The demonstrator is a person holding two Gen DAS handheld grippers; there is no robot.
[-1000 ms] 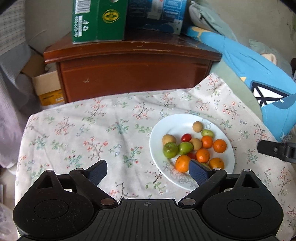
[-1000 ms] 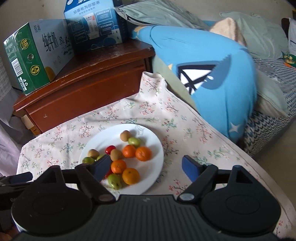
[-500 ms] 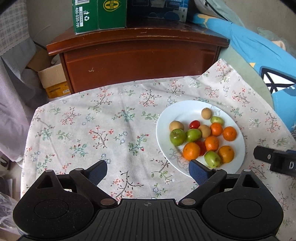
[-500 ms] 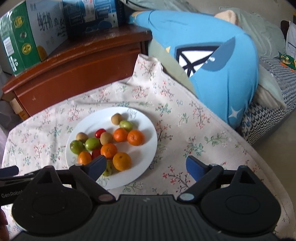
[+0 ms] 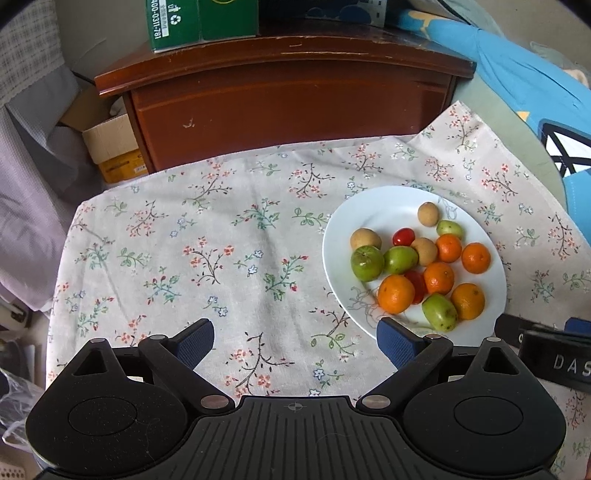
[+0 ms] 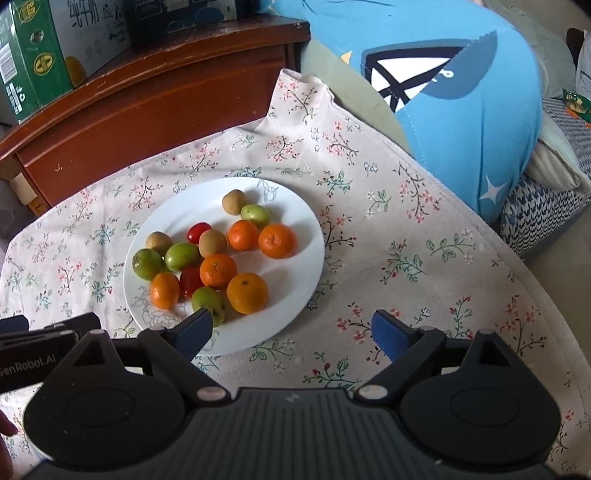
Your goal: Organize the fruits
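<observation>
Both tongs gape, holding nothing. Left view: left gripper (image 5: 295, 341) hangs over the floral cloth (image 5: 221, 258), plate (image 5: 369, 206) of fruits (image 5: 417, 266) to its right; the green box (image 5: 203, 18) reads "400-0311-781", and "DAS" shows on the right gripper body at the right edge. It has drawn nearer since earlier. Right view: right gripper (image 6: 291, 330) sits at the plate's (image 6: 295, 229) near rim; "GenRobot.AI" shows at left, and only here the blue pillow's (image 6: 461, 103) white star.

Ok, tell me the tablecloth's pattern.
Small floral sprigs on the beige tablecloth, clearest in the left wrist view.
</observation>
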